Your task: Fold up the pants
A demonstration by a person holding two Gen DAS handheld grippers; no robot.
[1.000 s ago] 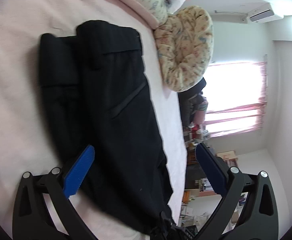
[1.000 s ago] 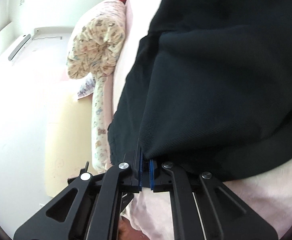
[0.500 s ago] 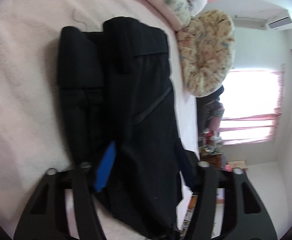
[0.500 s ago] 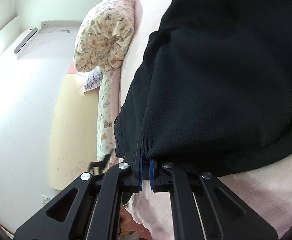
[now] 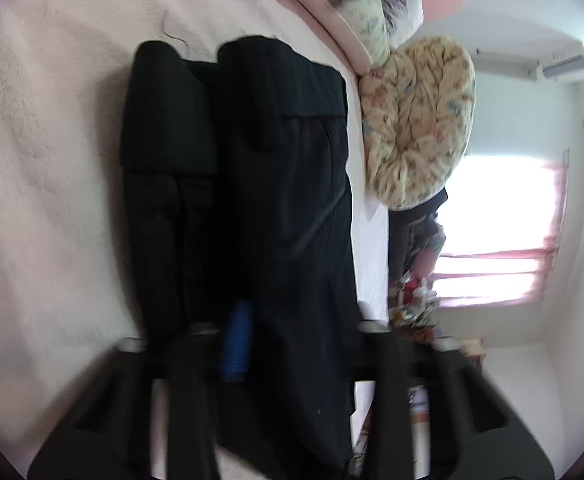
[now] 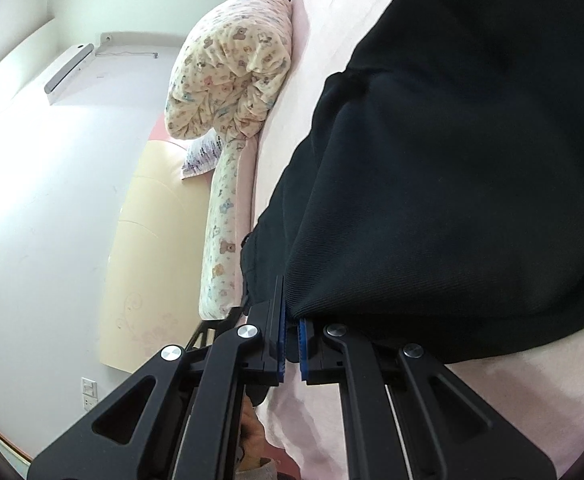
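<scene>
Black pants (image 5: 275, 184) lie lengthwise on a pink bed sheet (image 5: 43, 184), waistband at the far end. My left gripper (image 5: 292, 344) straddles a fold of the pants; its blue left pad (image 5: 235, 344) shows, the right pad is hidden behind the cloth, and the view is blurred. In the right wrist view my right gripper (image 6: 290, 344) is shut on an edge of the black pants (image 6: 452, 184), held just above the pink sheet (image 6: 492, 408).
A rolled teddy-print quilt (image 5: 420, 120) lies at the bed's far edge, also in the right wrist view (image 6: 231, 80). A cream headboard (image 6: 147, 248) stands behind it. A bright window with pink curtains (image 5: 500, 240) and a wall air conditioner (image 6: 67, 68) are beyond.
My left gripper has moved forward over the pants and its fingers have closed inward around the fold. My right gripper keeps its hold and has shifted slightly.
</scene>
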